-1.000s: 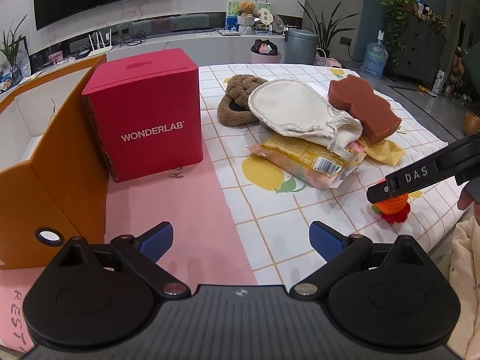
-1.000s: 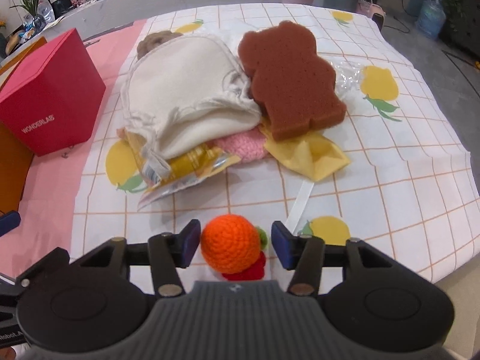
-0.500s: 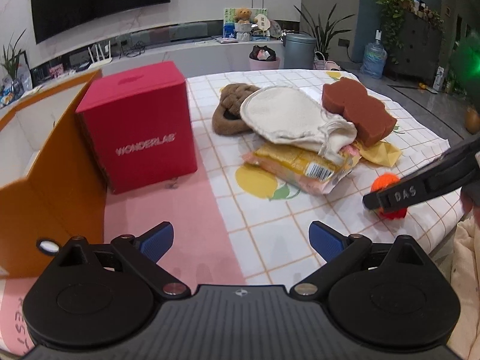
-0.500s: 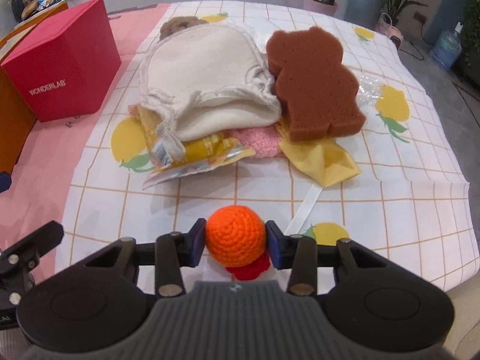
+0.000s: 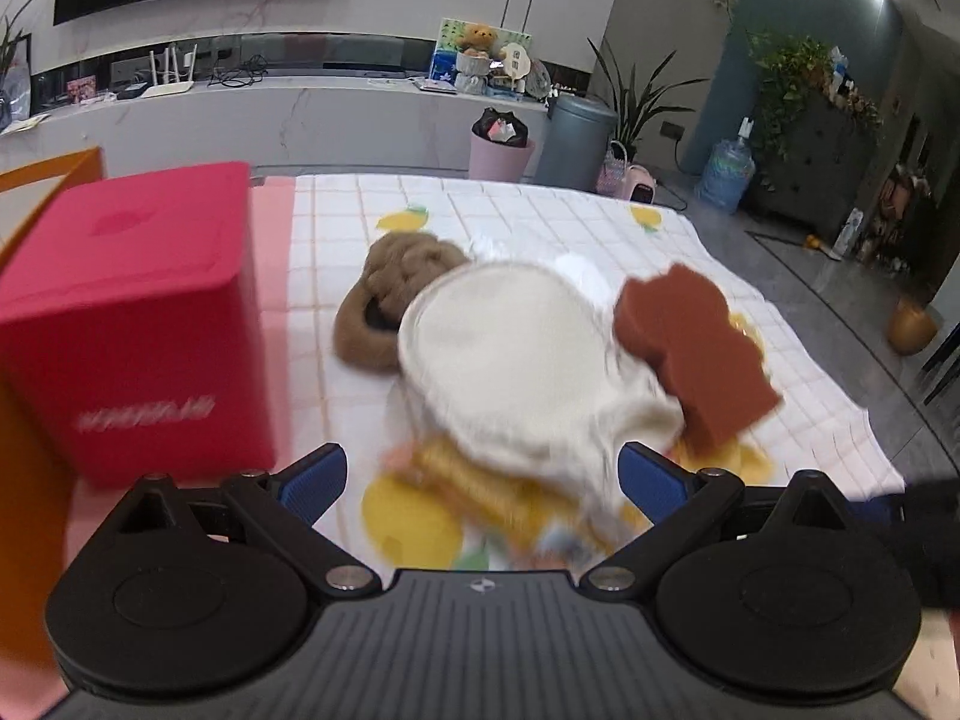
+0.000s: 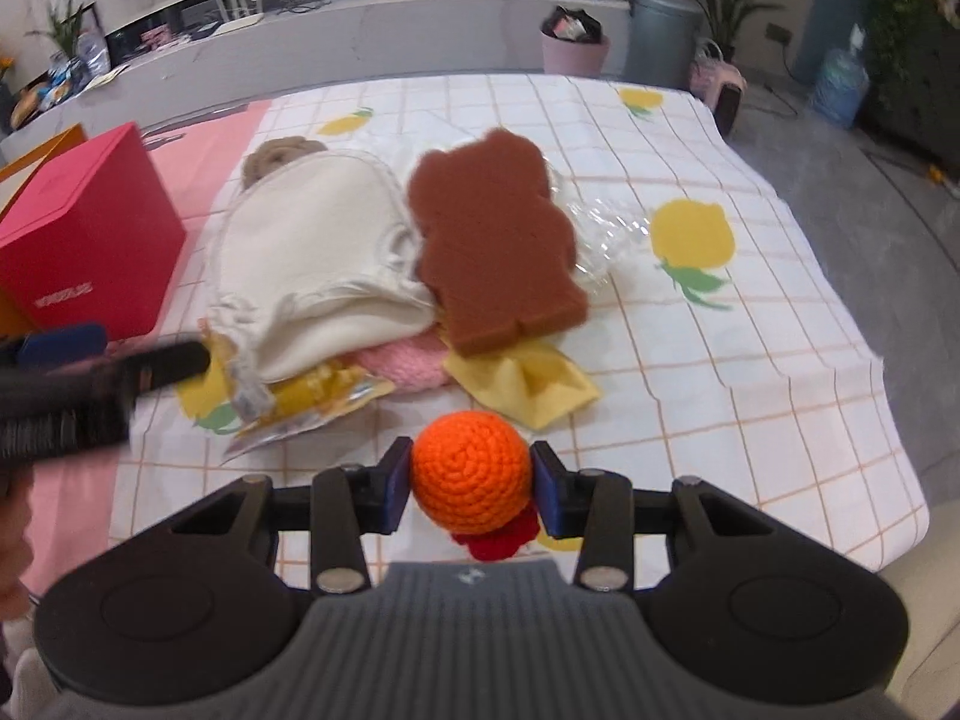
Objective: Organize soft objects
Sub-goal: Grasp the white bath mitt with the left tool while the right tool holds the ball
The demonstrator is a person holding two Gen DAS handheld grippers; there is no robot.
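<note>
My right claw (image 6: 471, 483) pinches the orange crochet ball (image 6: 470, 463) snugly between both pads, just above the tablecloth (image 6: 750, 360). My left claw (image 5: 483, 474) gapes empty before the soft pile. I should squeeze gently, lifting straight to avoid slipping.

Red box (image 5: 129, 324), left of frame in the left wrist view: one line of white capital lettering on its front face, smeared by motion blur, not readable. Same red box, far left of the right wrist view: small white lettering low on the front face, too small to make out. Yellow packet (image 6: 312, 402), lower left of centre under the pile: printed label patch at its near end, characters illegible. No other text, number or sign can be read.
</note>
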